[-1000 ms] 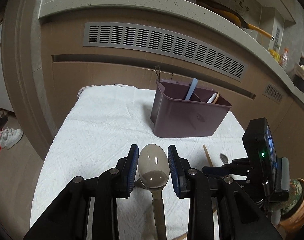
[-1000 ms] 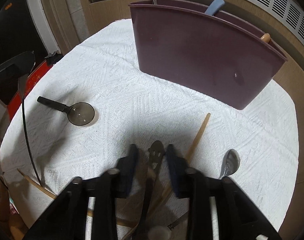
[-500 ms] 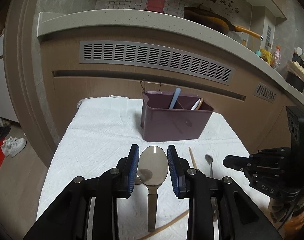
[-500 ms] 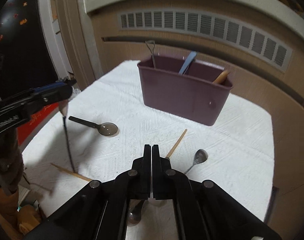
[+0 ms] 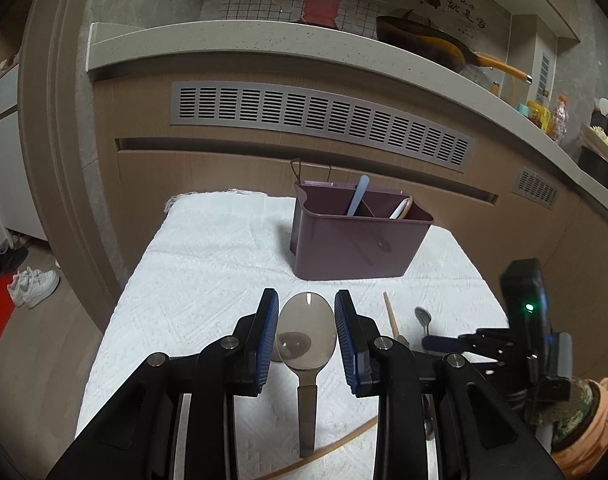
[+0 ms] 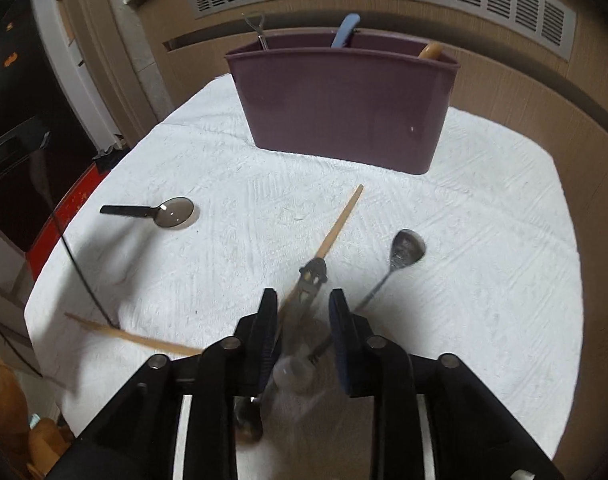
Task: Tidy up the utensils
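Note:
A maroon utensil caddy (image 5: 356, 240) stands at the back of the white cloth and shows in the right wrist view (image 6: 344, 108) too, holding a blue handle, a wire handle and a wooden one. My left gripper (image 5: 306, 334) is open above a translucent grey spoon (image 5: 306, 340) lying on the cloth; the spoon also shows in the right wrist view (image 6: 174, 212). My right gripper (image 6: 302, 328) is open, low over a dark ornate utensil (image 6: 310, 280) and a wooden chopstick (image 6: 336, 228). A metal spoon (image 6: 402, 252) lies to its right.
A second chopstick (image 6: 124, 334) lies near the cloth's front left. A small whitish piece (image 6: 294, 372) lies between my right fingers. A wooden cabinet front with a vent grille (image 5: 320, 120) rises behind the table. White shoes (image 5: 32, 284) are on the floor, left.
My right gripper has opened from shut and dropped low over the dark utensil and chopstick. My left gripper stays open over the grey spoon, slightly closer to the caddy.

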A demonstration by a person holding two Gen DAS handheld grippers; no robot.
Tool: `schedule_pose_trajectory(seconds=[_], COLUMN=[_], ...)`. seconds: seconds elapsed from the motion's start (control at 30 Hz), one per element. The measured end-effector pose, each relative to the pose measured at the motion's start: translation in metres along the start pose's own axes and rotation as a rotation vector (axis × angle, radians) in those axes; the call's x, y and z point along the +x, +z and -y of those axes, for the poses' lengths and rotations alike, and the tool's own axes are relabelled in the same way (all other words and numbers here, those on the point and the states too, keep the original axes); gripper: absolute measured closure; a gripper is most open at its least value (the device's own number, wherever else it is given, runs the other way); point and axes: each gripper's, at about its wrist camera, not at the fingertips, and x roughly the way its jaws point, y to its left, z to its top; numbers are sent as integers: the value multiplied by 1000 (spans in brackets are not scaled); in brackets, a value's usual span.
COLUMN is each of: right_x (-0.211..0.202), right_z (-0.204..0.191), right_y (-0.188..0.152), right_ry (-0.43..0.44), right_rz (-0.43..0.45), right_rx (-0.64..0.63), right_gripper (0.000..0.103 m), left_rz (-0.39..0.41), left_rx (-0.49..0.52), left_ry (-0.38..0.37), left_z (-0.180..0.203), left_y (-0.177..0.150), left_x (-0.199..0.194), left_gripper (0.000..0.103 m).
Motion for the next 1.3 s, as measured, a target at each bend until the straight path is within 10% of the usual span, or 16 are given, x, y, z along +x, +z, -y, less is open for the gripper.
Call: schedule_pose_trajectory(seconds=[0.27, 0.4, 1.07, 1.3], right_x=[31, 28, -97, -90], right_z=[-16, -20, -17, -1], right_y=[7, 6, -7, -12], right_ry=[-100, -82, -34, -21], right_rz=[-29, -31, 250, 208], right_rx=[-40, -64, -117, -88], right_gripper=[68, 87, 100, 100], left_rz=[7, 5, 24, 32], left_rx=[-11, -14, 66, 64], left_ry=[-25, -22, 25, 33], left_z=[-9, -10, 23, 26], left_y=[-1, -1, -2, -1], left_x=[-2, -2, -27, -33], left_gripper=[73, 73, 74, 74])
